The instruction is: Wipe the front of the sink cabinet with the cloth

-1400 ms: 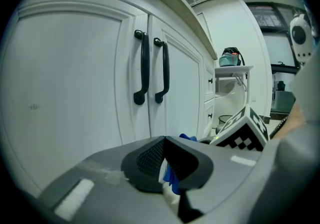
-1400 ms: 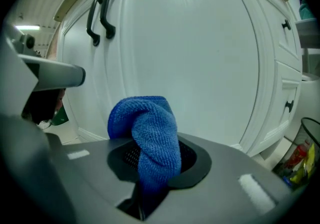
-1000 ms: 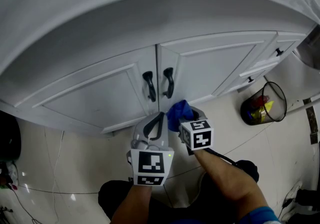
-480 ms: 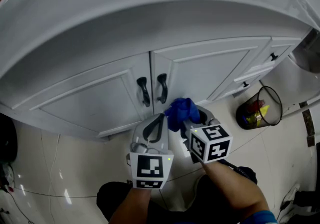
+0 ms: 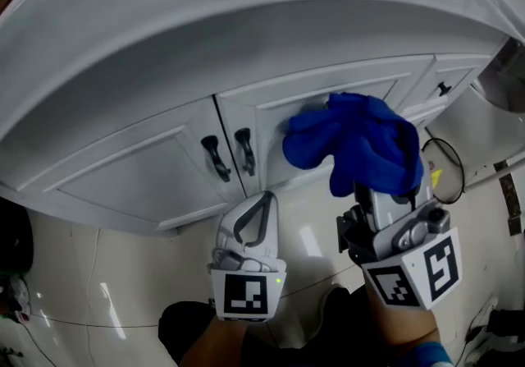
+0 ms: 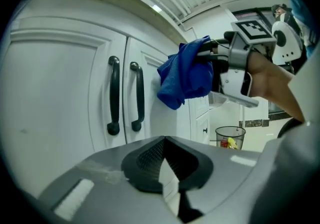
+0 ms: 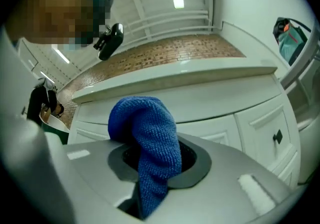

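Holding nothing, the left tongs (image 5: 256, 213) are pressed together, low and apart from the sink cabinet (image 5: 131, 168). Beside them and higher, the right tongs (image 5: 379, 203) are pinching the blue cloth (image 5: 357, 139), which bunches above the tips and hangs down between them. Cloth position: level with the upper part of the right-hand door (image 5: 328, 94), just right of the 2 black handles (image 5: 244, 151); contact with the panel cannot be confirmed. Farther right, on the floor, stands a waste bin (image 6: 230, 139).
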A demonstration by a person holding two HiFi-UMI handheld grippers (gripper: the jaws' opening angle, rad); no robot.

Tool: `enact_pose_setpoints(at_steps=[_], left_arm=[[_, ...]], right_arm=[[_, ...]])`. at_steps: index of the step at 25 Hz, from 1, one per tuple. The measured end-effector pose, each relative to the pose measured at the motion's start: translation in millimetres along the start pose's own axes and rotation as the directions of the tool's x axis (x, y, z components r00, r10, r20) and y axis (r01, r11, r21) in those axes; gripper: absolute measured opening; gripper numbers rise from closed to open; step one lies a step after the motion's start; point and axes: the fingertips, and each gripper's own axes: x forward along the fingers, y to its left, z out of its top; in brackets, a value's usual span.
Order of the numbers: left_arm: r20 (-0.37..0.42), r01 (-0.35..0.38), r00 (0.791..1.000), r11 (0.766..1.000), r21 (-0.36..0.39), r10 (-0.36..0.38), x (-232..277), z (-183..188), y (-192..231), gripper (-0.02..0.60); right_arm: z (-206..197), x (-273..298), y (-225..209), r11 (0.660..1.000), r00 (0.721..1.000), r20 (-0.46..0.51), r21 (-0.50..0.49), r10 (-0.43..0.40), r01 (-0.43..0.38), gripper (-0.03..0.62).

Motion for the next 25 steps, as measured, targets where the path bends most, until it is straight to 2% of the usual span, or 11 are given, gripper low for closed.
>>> enact_pose_setpoints(at_steps=[2,4,15,21,25], left_arm=[[0.012,0.005,1.0,1.0,0.02,-0.005,-1,3,-3,0.003],[0.008,0.009,1.0,1.0,0.024,-0.009,-1,1,-5,0.003],[-0.045,-0.016,0.999,0.999,-0.043,0.015,3,-17,1,0.003],[-0.109,-0.011,0.994,0.999,-0.052,0.006,7,-32,0,0.003],[-0.116,-0.012,0.993,0.998,-0.06,0.005,10,-35,1,0.003]], right_arm=[[8,5,-4,1.0,0.999,0.037,-0.011,-0.003,0.004,0.086],[5,11,-7,1.0,0.999,0.033,-0.016,-0.006,0.007,0.086],[-69,10,-33,0.996,0.982,-0.166,-0.013,-0.089,0.088,0.086],[-103,6,-36,0.996,0.962,-0.261,0.017,-0.077,0.084,0.086],[-109,7,-38,0.996,0.953,-0.298,0.043,-0.058,0.074,0.086]])
